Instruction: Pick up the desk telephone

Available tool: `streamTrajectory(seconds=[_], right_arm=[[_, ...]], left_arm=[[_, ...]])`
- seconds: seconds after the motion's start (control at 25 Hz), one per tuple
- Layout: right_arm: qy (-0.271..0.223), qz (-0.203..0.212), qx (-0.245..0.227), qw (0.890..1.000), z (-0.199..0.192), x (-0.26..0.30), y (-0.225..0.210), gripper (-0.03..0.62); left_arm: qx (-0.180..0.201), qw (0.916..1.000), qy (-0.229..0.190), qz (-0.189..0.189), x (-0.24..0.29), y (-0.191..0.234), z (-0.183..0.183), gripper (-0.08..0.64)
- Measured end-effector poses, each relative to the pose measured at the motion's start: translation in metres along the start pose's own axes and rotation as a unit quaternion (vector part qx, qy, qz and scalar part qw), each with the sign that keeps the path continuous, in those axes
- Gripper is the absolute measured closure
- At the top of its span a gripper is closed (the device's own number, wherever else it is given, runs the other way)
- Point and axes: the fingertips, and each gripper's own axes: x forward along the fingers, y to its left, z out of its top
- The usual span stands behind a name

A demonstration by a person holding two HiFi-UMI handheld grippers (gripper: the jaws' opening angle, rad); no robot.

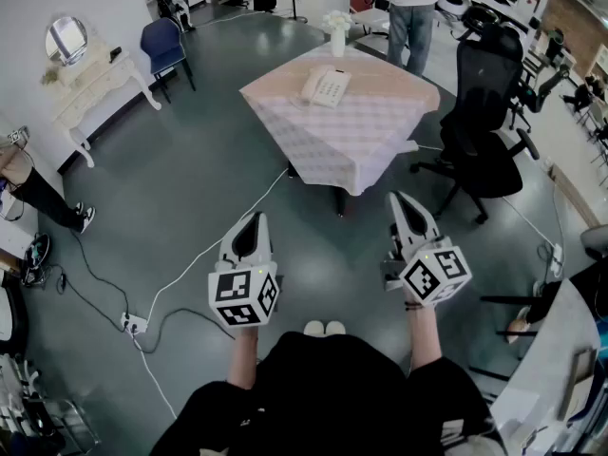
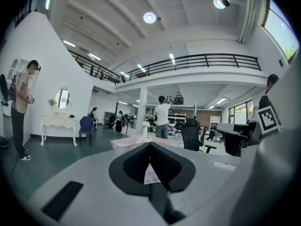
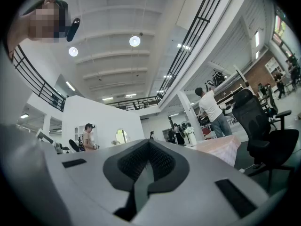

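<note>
White and cream in colour, one desk telephone (image 1: 326, 87) lay on the single table (image 1: 366, 145), on the far-left part of its top, near one white vase of pale flowers (image 1: 337, 30). The telephone was a flat, pale set with its handset resting along its left side and a keypad panel to the right. It sat at a slight angle to the table's edges. A pale checked cloth with a peach band along the far edge covered the table.

Two grippers were held over the grey floor, well apart from the table and the telephone. The left gripper (image 1: 255, 217) had its jaws clenched together with nothing between them, as its own view (image 2: 150, 146) showed. The right gripper (image 1: 399, 199) was likewise clenched and empty (image 3: 149, 145). Each carried one cube; the only print that could be made out was the black-and-white square markers on the left cube (image 1: 243, 297) and the right cube (image 1: 436, 275).

One black office chair (image 1: 486, 112) stood just right of the table, one blue chair (image 1: 163, 44) stood far left, and one white dressing table (image 1: 95, 82) bore one oval mirror (image 1: 66, 38). One person (image 1: 413, 17) stood beyond the table. One power strip (image 1: 133, 325) lay on the floor.
</note>
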Motion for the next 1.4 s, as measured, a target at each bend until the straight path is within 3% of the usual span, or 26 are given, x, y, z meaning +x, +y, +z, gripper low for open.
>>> streamTrajectory(seconds=[0.8,1.4], right_arm=[[0.015,-0.012,-0.018,1.0,-0.008,0.005,-0.038,0.6],[0.032,0.002,-0.01,0.999,-0.022,0.057,-0.06,0.6]], left_arm=[[0.001,1.0,0.005,0.009,0.023,-0.016,-0.006,0.56],[-0.028,0.9988,0.031,0.025,0.067,-0.003,-0.025,0.56]])
